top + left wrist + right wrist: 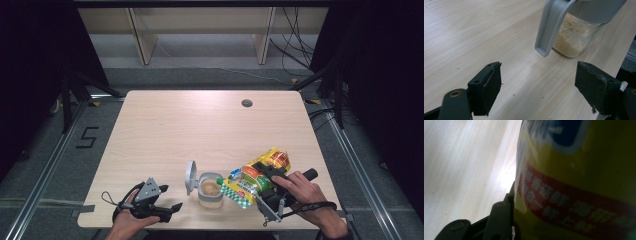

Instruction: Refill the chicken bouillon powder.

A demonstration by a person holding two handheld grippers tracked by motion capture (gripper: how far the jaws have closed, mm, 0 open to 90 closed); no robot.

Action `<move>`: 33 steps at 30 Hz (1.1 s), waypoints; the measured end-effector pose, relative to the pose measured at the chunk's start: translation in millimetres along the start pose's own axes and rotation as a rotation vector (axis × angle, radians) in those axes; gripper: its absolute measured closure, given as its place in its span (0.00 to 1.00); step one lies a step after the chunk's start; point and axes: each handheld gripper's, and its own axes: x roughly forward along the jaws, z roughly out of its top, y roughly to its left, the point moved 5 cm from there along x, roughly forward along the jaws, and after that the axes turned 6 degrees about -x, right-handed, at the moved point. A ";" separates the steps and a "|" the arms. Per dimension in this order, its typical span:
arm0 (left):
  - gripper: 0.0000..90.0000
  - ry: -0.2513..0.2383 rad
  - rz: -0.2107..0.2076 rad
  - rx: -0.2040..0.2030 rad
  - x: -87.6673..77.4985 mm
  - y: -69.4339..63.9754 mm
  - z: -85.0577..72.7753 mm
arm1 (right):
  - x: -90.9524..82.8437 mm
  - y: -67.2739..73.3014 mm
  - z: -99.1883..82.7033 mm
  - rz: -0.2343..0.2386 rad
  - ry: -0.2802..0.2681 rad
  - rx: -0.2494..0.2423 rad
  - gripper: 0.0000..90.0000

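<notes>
A person at a wooden table tips a yellow packet toward an open jar of pale granules.

At the left, the left gripper (162, 210) rests on the table (165, 125) near the front edge, jaws spread wide with nothing between them, seemingly waiting just beside the jar (210, 190). The jar stands upright near the front centre, its grey lid (190, 176) flipped open to the left so the mouth is clear. At the right, the right gripper (260, 177) clasps the packet (257, 176), tilted with its lower corner next to the jar's mouth, likely for pouring.
</notes>
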 end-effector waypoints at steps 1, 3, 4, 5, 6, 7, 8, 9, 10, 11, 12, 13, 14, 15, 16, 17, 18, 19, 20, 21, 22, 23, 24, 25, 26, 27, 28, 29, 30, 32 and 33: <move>0.23 0.001 0.000 0.002 -0.1 0.2 0.1 | 0.4 0.2 -1.4 -0.002 -0.006 0.002 0.68; 0.23 -0.001 -0.004 -0.002 0.1 0.2 0.1 | 2.2 1.8 -3.5 0.005 -0.021 0.016 0.68; 0.23 -0.002 -0.003 -0.002 0.0 0.3 0.0 | 3.1 2.7 -4.5 0.006 -0.032 0.026 0.68; 0.23 -0.003 -0.003 0.000 0.0 0.2 0.0 | 3.8 6.4 -4.9 0.012 -0.042 0.075 0.68; 0.23 -0.003 -0.003 0.000 0.0 0.2 0.0 | 3.8 6.4 -4.9 0.012 -0.042 0.075 0.68; 0.23 0.000 -0.005 0.000 -0.3 -0.2 0.1 | 3.7 5.0 -7.3 0.007 -0.049 0.065 0.68; 0.23 0.000 -0.005 0.000 -0.3 -0.2 0.1 | 3.7 5.0 -7.3 0.007 -0.049 0.065 0.68; 0.23 -0.003 -0.005 -0.003 -0.1 -0.5 0.2 | 7.0 11.1 -6.4 0.020 -0.102 0.151 0.68; 0.23 -0.001 -0.005 -0.001 -0.3 -0.4 0.1 | 7.7 12.3 -6.4 0.024 -0.113 0.173 0.69; 0.23 0.000 -0.001 0.003 -0.3 0.2 0.0 | 7.3 16.7 -6.1 0.036 -0.120 0.237 0.69; 0.23 -0.001 -0.002 0.003 -0.4 0.1 0.1 | 8.5 16.1 -7.1 0.032 -0.122 0.227 0.69; 0.23 -0.001 -0.002 0.002 -0.3 0.0 0.1 | 10.6 12.8 -6.9 0.027 -0.151 0.186 0.69; 0.23 -0.001 -0.002 0.002 -0.3 0.0 0.1 | 10.6 12.8 -6.9 0.027 -0.151 0.186 0.69; 0.23 0.002 -0.001 0.000 -0.6 -0.2 0.3 | 11.7 14.8 -7.4 0.033 -0.159 0.213 0.69; 0.23 0.003 -0.001 0.000 -0.7 -0.2 0.3 | 14.8 16.8 -6.6 0.034 -0.193 0.235 0.70; 0.23 0.001 -0.002 -0.001 -0.5 -0.3 0.3 | 14.8 16.8 -6.6 0.034 -0.193 0.235 0.70; 0.23 0.001 -0.004 -0.003 -0.5 -0.6 0.3 | 15.9 17.6 -6.8 0.032 -0.196 0.243 0.70; 0.23 0.000 -0.004 -0.002 -0.5 -0.6 0.3 | 18.6 18.9 -7.1 0.037 -0.215 0.259 0.70; 0.23 0.002 0.000 -0.001 -0.6 -0.2 0.3 | 20.7 22.4 -6.4 0.048 -0.236 0.305 0.71; 0.23 0.002 0.000 -0.001 -0.6 -0.2 0.3 | 20.7 22.4 -6.4 0.048 -0.236 0.305 0.71; 0.23 0.002 -0.001 -0.001 -0.5 -0.2 0.3 | 21.6 28.6 -7.0 0.065 -0.240 0.391 0.72; 0.23 0.003 -0.002 -0.002 -0.4 -0.5 0.3 | 23.6 24.1 -8.4 0.046 -0.264 0.332 0.72; 0.23 0.002 -0.002 -0.002 -0.3 -0.6 0.3 | 24.3 25.9 -9.2 0.050 -0.273 0.365 0.72; 0.23 0.002 -0.002 -0.001 -0.4 -0.7 0.4 | 23.6 30.1 -9.7 0.065 -0.266 0.432 0.72; 0.23 0.002 -0.002 -0.001 -0.4 -0.7 0.4 | 23.6 30.1 -9.7 0.065 -0.266 0.432 0.72; 0.23 0.001 -0.003 0.000 -0.5 -0.7 0.5 | 24.6 30.6 -10.8 0.066 -0.279 0.449 0.73; 0.23 0.001 -0.003 -0.002 -0.6 -0.7 0.5 | 25.1 31.4 -12.6 0.064 -0.286 0.471 0.73; 0.23 0.002 -0.002 -0.002 -0.5 -0.5 0.4 | 26.4 30.7 -13.9 0.061 -0.298 0.466 0.73; 0.23 0.002 -0.001 -0.003 -0.4 -0.5 0.3 | 27.3 33.4 -14.8 0.062 -0.300 0.517 0.73; 0.23 0.002 -0.002 -0.003 -0.3 -0.6 0.3 | 27.4 34.8 -16.5 0.072 -0.302 0.546 0.73; 0.23 0.004 0.001 0.000 -0.3 -0.3 0.3 | 28.7 34.7 -16.8 0.071 -0.318 0.556 0.74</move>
